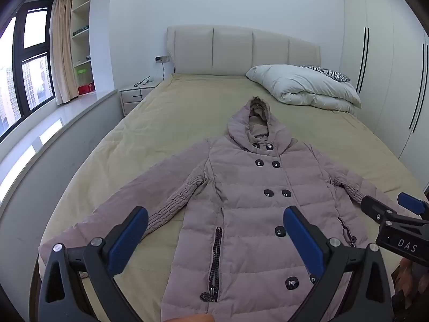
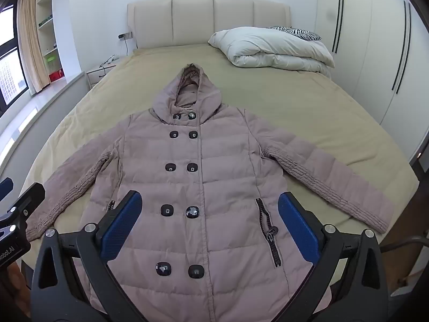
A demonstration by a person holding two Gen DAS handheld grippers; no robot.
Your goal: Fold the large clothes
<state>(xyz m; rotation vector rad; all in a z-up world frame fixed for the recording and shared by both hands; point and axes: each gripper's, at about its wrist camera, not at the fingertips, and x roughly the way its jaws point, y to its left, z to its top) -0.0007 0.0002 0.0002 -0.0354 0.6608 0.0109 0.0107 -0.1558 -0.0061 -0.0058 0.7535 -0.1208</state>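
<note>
Lying flat and unfolded, the coat (image 2: 203,182) awaits every fold; left gripper (image 1: 214,238) and right gripper (image 2: 209,225) hover released, empty

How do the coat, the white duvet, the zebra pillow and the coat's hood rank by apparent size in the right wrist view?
1. coat
2. white duvet
3. hood, looks close to the duvet, and nearer the camera, so unsure
4. zebra pillow, mostly hidden

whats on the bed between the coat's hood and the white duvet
Nothing: only bare beige sheet separates the coat hood from the folded white duvet. Both wrist views show that stretch clear.
</note>
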